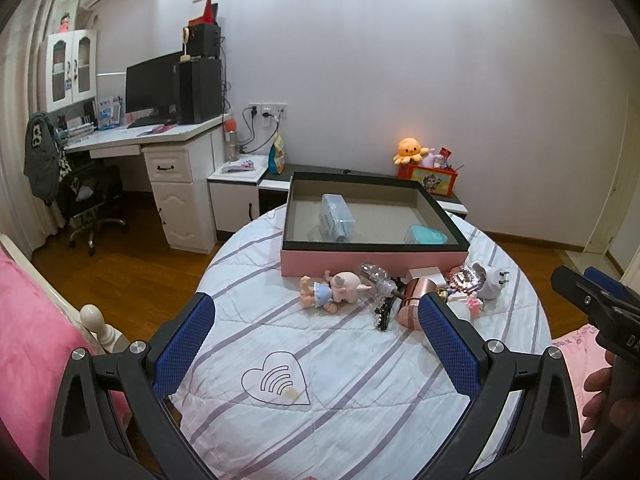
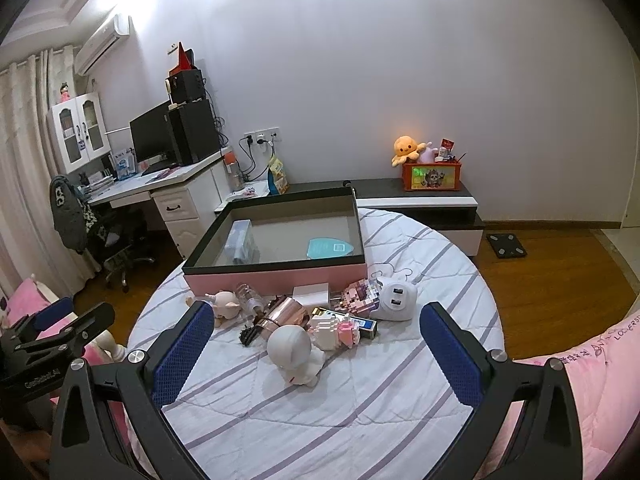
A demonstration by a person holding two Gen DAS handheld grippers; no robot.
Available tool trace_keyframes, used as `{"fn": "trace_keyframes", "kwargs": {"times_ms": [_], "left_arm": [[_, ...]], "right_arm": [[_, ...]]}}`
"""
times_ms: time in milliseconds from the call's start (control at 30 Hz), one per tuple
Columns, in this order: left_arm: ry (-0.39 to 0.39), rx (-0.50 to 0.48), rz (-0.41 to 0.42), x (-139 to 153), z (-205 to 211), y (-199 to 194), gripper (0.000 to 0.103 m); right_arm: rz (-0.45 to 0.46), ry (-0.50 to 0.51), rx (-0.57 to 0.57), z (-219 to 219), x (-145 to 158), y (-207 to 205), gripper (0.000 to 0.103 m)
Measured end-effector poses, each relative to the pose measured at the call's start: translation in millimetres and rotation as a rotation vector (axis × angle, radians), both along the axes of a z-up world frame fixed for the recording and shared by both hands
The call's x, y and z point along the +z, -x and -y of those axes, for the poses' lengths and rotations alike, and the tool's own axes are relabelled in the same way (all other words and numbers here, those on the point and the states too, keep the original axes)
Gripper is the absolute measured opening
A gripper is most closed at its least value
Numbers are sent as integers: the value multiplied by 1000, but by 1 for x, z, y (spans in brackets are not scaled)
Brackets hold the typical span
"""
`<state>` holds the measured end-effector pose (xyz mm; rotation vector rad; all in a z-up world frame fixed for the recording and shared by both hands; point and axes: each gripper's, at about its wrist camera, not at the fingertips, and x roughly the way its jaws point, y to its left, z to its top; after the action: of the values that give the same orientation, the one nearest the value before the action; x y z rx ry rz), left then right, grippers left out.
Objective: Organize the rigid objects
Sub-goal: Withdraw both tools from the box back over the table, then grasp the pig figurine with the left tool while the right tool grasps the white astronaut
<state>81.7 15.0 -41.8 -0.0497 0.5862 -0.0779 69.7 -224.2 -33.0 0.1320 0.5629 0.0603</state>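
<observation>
A pink box with a black rim (image 1: 372,262) (image 2: 280,274) stands on the round bed, holding a clear plastic case (image 1: 338,218) (image 2: 242,242) and a teal case (image 1: 426,235) (image 2: 330,248). In front of it lies a pile: a pig doll (image 1: 336,290) (image 2: 226,302), a clear bottle (image 1: 374,280), a copper cup (image 1: 414,300) (image 2: 282,314), a white plug adapter (image 1: 490,280) (image 2: 396,298), a white figure (image 2: 294,350) and block toys (image 2: 358,296). My left gripper (image 1: 316,336) is open and empty, short of the pile. My right gripper (image 2: 316,344) is open, its fingers either side of the white figure.
The striped bedspread (image 1: 320,368) covers the round bed. Pink bedding (image 2: 592,360) lies at the right. A desk with a monitor (image 1: 154,88) and an office chair (image 1: 92,200) stand at the left. A low cabinet with an orange toy box (image 2: 432,176) runs along the far wall.
</observation>
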Motion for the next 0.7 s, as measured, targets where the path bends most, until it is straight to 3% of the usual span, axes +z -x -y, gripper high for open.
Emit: {"fn": "trace_keyframes", "kwargs": {"times_ms": [200, 700], "left_arm": [[-4, -1, -23, -4, 2, -5, 103], [-33, -5, -158, -54, 4, -54, 103]], "right_arm": [[-37, 30, 3, -5, -7, -9, 103], [-212, 57, 94, -23, -72, -46, 103]]}}
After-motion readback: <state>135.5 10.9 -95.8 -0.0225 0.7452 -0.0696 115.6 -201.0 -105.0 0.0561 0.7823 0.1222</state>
